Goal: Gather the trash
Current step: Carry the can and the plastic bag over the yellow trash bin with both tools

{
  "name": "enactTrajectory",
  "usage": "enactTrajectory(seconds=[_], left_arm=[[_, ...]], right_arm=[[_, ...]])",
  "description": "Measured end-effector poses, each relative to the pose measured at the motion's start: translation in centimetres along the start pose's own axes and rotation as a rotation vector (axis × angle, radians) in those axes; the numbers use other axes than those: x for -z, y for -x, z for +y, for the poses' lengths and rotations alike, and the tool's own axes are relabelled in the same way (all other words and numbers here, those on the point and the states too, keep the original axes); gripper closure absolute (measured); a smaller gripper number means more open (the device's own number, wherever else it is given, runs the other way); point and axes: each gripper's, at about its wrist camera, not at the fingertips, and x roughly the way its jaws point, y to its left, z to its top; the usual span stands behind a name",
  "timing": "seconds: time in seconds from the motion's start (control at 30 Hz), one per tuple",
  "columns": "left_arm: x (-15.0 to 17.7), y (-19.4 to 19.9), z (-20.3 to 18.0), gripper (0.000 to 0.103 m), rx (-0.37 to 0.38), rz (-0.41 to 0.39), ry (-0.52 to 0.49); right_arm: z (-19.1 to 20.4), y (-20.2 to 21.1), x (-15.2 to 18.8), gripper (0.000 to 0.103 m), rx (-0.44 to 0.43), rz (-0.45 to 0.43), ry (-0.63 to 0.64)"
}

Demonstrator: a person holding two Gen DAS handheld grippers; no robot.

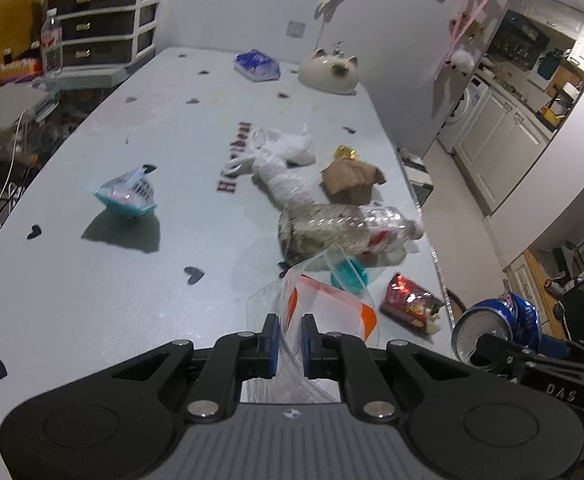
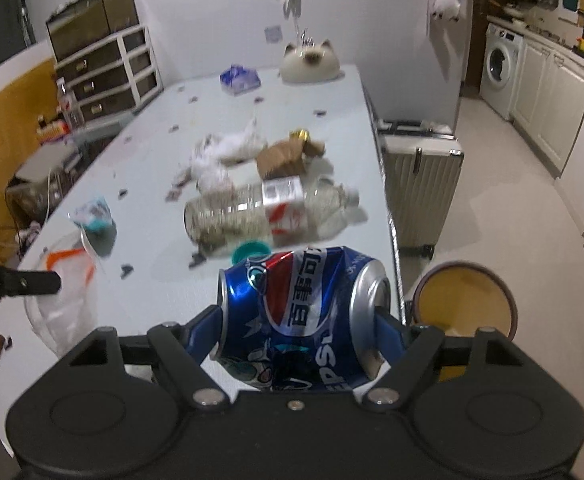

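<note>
My left gripper [image 1: 290,336] is shut on the edge of a clear zip bag with orange stripes [image 1: 331,304], held up over the near end of the table; the bag also shows in the right wrist view [image 2: 66,280]. My right gripper [image 2: 299,324] is shut on a dented blue Pepsi can [image 2: 303,316], held sideways above the table's near right edge; the can also shows in the left wrist view [image 1: 499,332]. On the table lie a crushed clear bottle [image 1: 339,228], a teal cap [image 1: 349,276], a red snack wrapper [image 1: 407,304], a brown paper bag [image 1: 351,180], white plastic [image 1: 280,160] and a teal packet [image 1: 128,196].
The pale table [image 1: 132,280] ends close on the right. At its far end are a cat-shaped dish [image 1: 331,70] and a blue tissue pack [image 1: 258,65]. A suitcase [image 2: 419,184] and a round stool [image 2: 463,300] stand right of the table. Drawers [image 1: 100,20] stand far left.
</note>
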Motion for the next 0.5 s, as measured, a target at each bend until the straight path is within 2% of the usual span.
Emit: enactTrajectory(seconds=[0.3,0.5], left_arm=[[0.0,0.9,-5.0,0.092,0.021,-0.052,-0.038],[0.2,0.4,-10.4,0.092,0.024,-0.084,-0.044]], right_arm=[[-3.7,2.8,-0.5,0.023,0.015,-0.061,-0.027],[-9.2,4.1,-1.1,0.023,0.016,-0.082,-0.028]])
